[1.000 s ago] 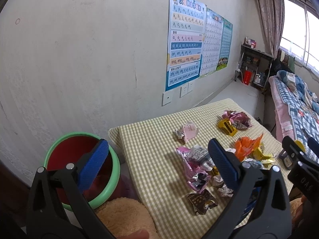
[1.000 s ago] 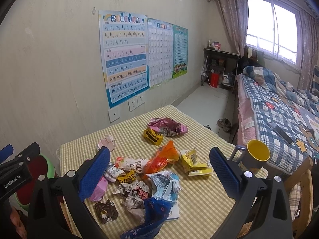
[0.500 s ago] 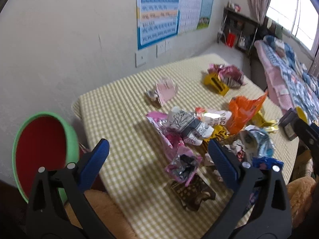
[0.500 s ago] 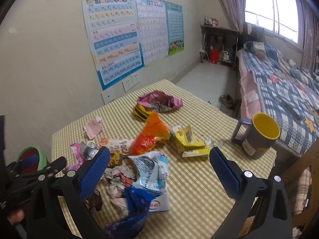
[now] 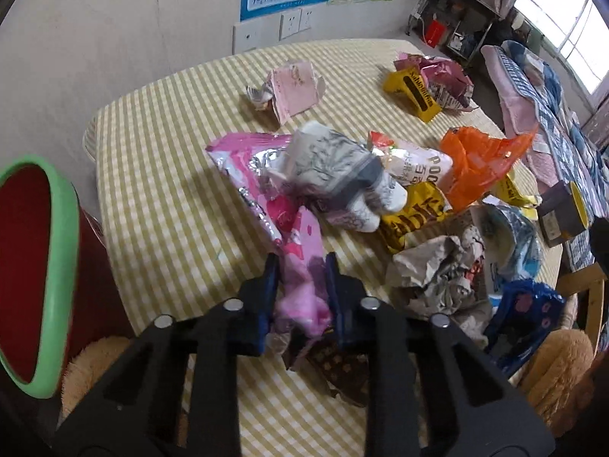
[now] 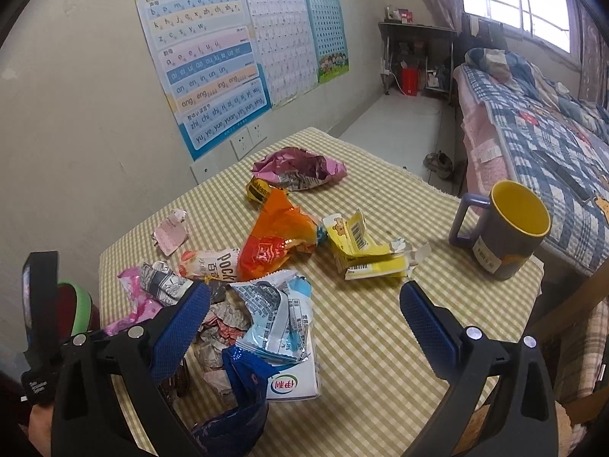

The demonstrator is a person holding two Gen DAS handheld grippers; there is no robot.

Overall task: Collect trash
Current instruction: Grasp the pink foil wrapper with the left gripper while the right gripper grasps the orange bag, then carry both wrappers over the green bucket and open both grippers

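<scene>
Left gripper (image 5: pixel 300 285) newly around pink wrapper (image 5: pixel 300 266)

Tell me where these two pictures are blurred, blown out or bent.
Left wrist view: motion blur smears the pink wrapper in the left tool; window blown out. Right wrist view: sharp; window overexposed; fisheye bends the posters.

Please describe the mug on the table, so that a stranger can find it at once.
Look at the checked tablecloth, at its corner nearest the bed. The mug stands there upright, apart from the wrappers. It is grey outside, yellow inside, and the only thing not crumpled.
</scene>
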